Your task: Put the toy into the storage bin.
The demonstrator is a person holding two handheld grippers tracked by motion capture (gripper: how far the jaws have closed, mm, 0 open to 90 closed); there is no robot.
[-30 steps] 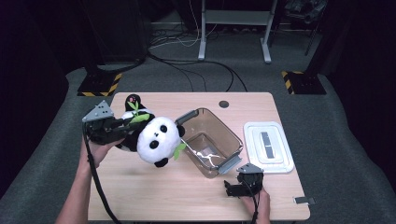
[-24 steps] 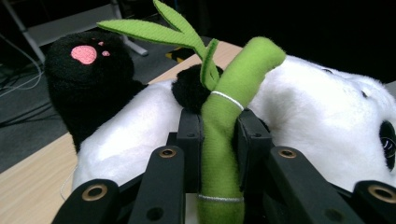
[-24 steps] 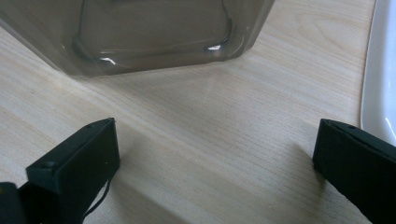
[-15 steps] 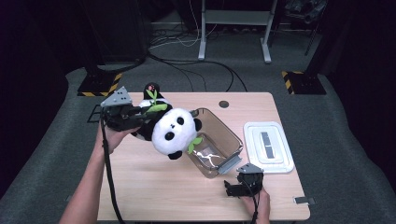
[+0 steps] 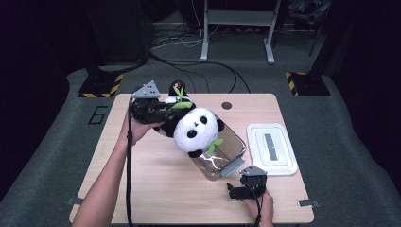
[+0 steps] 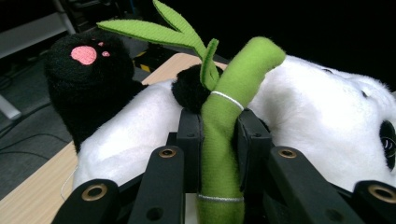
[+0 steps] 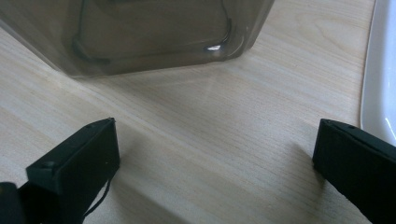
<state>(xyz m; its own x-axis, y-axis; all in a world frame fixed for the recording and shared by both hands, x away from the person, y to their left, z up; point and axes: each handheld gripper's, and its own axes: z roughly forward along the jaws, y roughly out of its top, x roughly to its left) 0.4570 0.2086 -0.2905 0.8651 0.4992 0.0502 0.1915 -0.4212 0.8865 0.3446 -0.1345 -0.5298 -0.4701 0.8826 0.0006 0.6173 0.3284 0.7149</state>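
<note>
Left gripper (image 5: 163, 109) clamped on panda plush's (image 5: 196, 130) bamboo stalk (image 6: 219, 140), plush hanging centre-frame over clear bin (image 5: 231, 146); right gripper (image 5: 235, 190) jaws apart, lower right.

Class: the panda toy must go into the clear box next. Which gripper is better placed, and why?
Left. The left gripper is shut on the panda toy's green bamboo stalk, holding it over the clear box. The right gripper rests open on the table.

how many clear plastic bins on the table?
1: a clear plastic bin mid-table, lidless, partly under the black-and-white plush panda. Its white lid lies to its right.
</note>
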